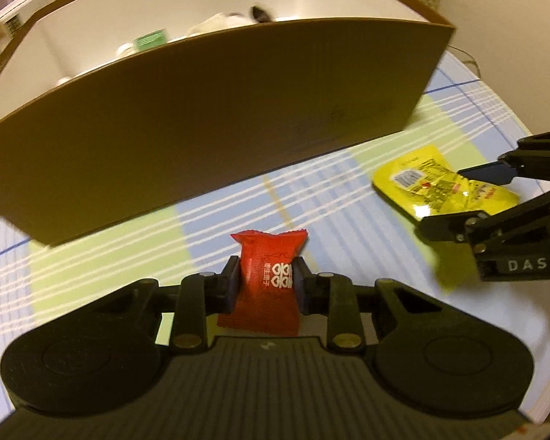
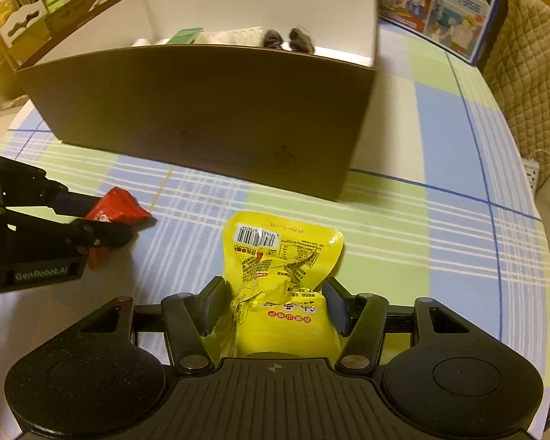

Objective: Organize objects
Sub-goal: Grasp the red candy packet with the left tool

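My left gripper (image 1: 266, 280) is shut on a small red snack packet (image 1: 266, 282), held just above the checked tablecloth. From the right wrist view the same red packet (image 2: 115, 207) shows in the left gripper (image 2: 91, 220) at the left. My right gripper (image 2: 273, 302) is shut on a yellow snack pouch (image 2: 280, 267), barcode side up. In the left wrist view that yellow pouch (image 1: 429, 183) sits between the right gripper's fingers (image 1: 454, 222) at the right. A brown open box (image 1: 209, 117) stands right ahead of both grippers, also seen as the box (image 2: 209, 110) in the right wrist view.
Inside the box (image 2: 238, 3) lie a green packet (image 2: 185, 35), white items and dark items (image 2: 288, 40). A blue illustrated carton (image 2: 447, 7) stands at the back right. A quilted chair back (image 2: 531, 73) is beyond the table's right edge. The tablecloth (image 2: 440, 238) is checked blue and green.
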{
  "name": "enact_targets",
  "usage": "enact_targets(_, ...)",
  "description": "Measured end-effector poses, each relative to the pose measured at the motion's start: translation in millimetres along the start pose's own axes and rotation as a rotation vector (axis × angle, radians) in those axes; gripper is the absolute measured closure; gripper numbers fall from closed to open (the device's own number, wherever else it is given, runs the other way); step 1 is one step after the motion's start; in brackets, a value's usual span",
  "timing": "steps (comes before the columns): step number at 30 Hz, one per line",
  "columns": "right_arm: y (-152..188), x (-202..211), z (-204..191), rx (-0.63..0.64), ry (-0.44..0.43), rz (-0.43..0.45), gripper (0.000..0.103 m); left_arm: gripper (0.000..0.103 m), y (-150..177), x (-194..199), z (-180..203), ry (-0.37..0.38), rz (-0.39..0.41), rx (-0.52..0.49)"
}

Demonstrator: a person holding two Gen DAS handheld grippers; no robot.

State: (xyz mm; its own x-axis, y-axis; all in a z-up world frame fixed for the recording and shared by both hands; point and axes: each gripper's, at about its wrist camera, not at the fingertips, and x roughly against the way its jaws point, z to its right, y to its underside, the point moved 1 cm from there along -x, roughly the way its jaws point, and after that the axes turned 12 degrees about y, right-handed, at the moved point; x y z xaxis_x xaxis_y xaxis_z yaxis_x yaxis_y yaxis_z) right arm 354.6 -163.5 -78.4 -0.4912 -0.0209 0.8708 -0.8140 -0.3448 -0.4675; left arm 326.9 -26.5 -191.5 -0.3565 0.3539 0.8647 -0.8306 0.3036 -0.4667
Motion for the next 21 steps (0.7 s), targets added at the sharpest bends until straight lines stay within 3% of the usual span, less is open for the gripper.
enact_targets(11, -6, -2, -41, 0.093, -0.043, 0.011, 0.048, 0.076, 24, 25, -42, -0.034, -0.004, 0.115)
enact_targets(16, -8, -5, -55, 0.12, -0.053, 0.011, 0.048, 0.062, 28, 28, -45, -0.042, -0.004, 0.125)
enact_targets(21, -9, -8, -64, 0.138, -0.053, 0.006, 0.048, 0.066, 26, 25, -39, -0.045, -0.007, 0.093)
